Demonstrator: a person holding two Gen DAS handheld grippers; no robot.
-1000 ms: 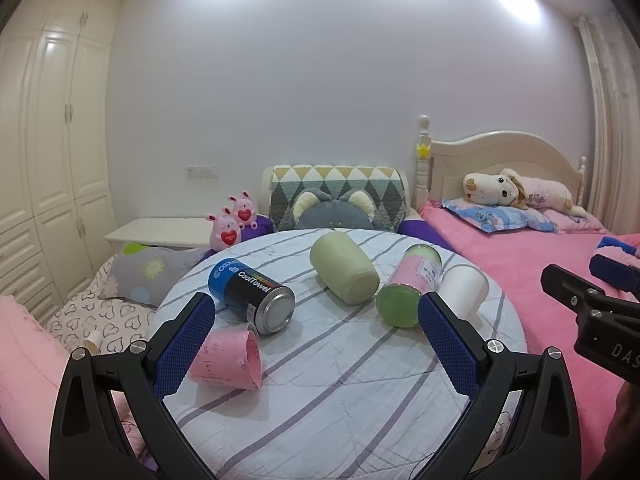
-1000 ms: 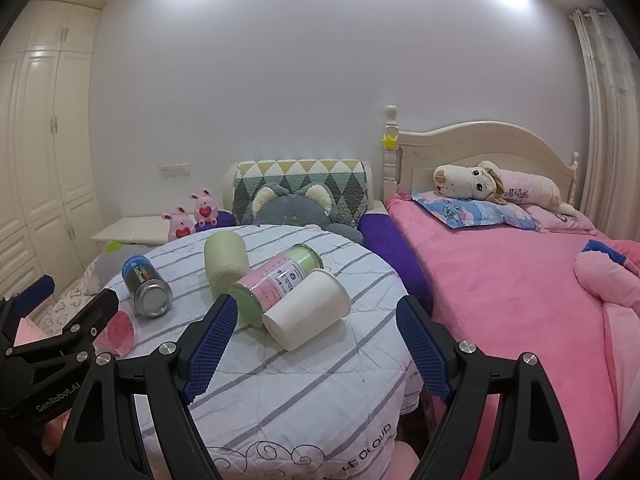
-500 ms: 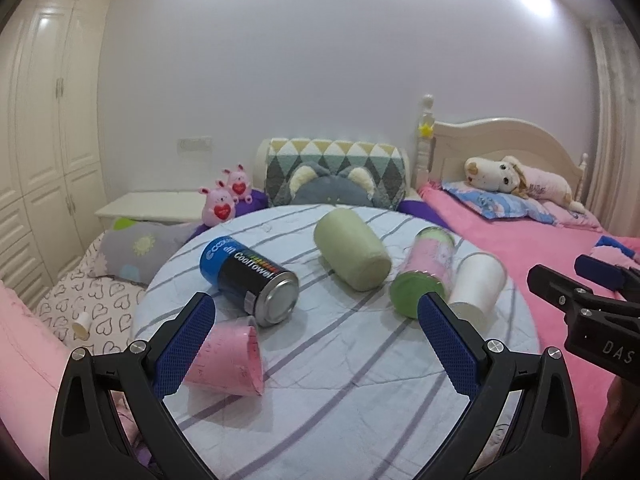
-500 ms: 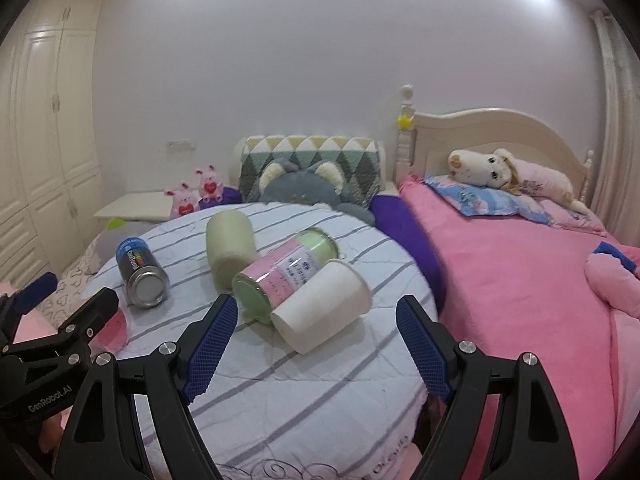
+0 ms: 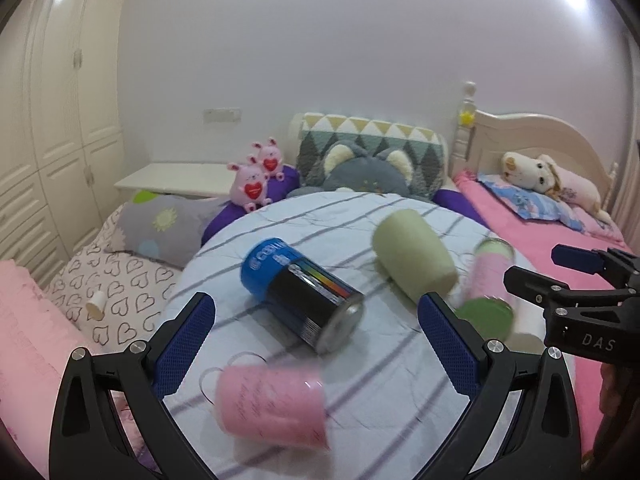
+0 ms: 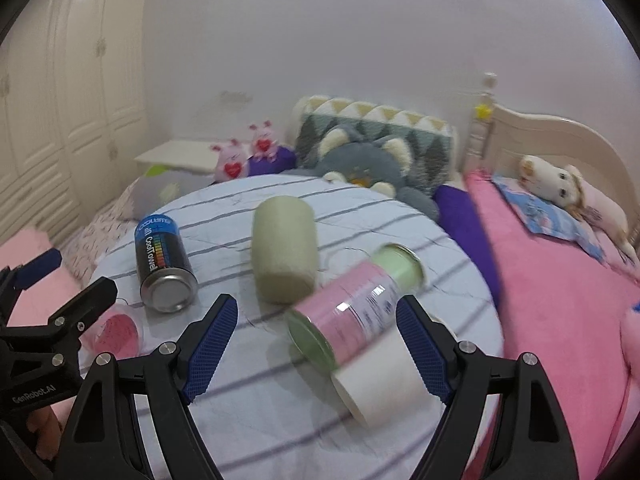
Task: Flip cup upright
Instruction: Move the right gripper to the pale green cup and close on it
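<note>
Several containers lie on their sides on a round table [image 5: 288,220] with a striped cloth. A pink cup [image 5: 272,404] lies closest to my open, empty left gripper [image 5: 316,348], just below and between its fingers; it also shows in the right wrist view [image 6: 114,330]. A white paper cup [image 6: 380,380] lies between the fingers of my open, empty right gripper [image 6: 316,348], beside a pink-and-green canister [image 6: 352,312]. A pale green cup [image 5: 412,260] and a blue-black can [image 5: 300,292] lie further back.
A pink bed [image 6: 560,280] with a plush dog [image 6: 560,184] is at the right. Cushions and plush toys [image 5: 256,180] sit behind the table. A low white table [image 5: 176,176] and wardrobes [image 5: 52,120] are at the left.
Both grippers have moved forward and tilted down toward the table. The cups appear larger and closer. Nothing on the table has moved.
</note>
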